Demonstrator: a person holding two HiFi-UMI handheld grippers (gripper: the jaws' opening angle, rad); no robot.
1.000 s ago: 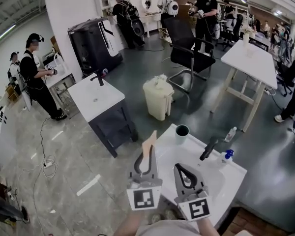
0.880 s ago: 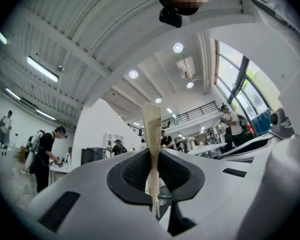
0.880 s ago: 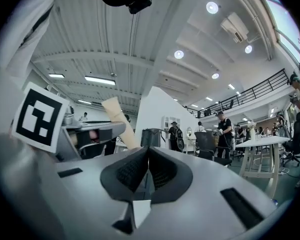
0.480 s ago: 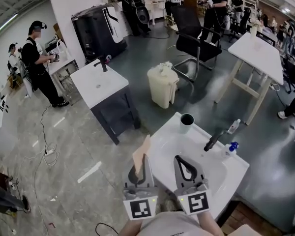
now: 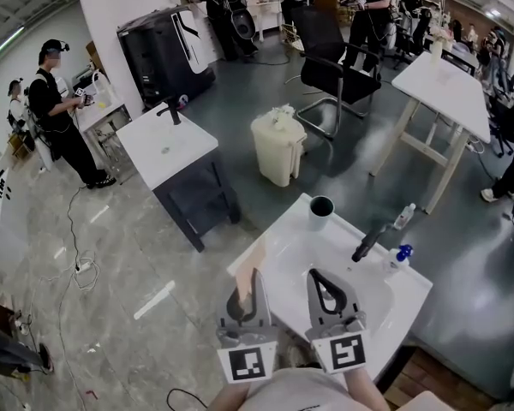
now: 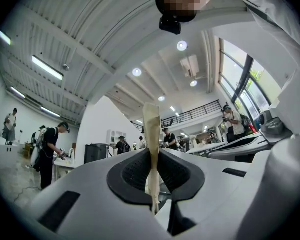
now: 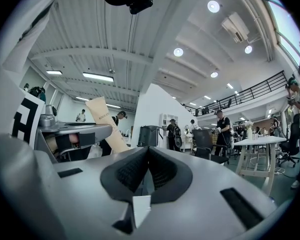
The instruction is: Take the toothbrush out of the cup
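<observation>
My left gripper (image 5: 255,277) is shut on a flat toothbrush in a tan paper sleeve (image 5: 254,259), which stands upright between the jaws. In the left gripper view the sleeve (image 6: 151,129) rises out of the closed pads of that gripper (image 6: 151,154). The right gripper view shows the same sleeve (image 7: 106,124) at the left. A white cup with a dark inside (image 5: 319,211) stands at the far corner of the white sink counter (image 5: 284,228), apart from both grippers. My right gripper (image 5: 324,282) hangs over the basin, shut with nothing in it (image 7: 148,151).
A black faucet (image 5: 366,242) rises at the basin's right, with a blue-capped bottle (image 5: 400,255) and a clear bottle (image 5: 404,217) beside it. Beyond the counter stand a cream bin (image 5: 277,147), another sink cabinet (image 5: 173,157), a white table (image 5: 441,88) and several people.
The left gripper has come down and back toward me with the sleeve still in it. The right gripper has stayed put. The cup and counter are unchanged.
</observation>
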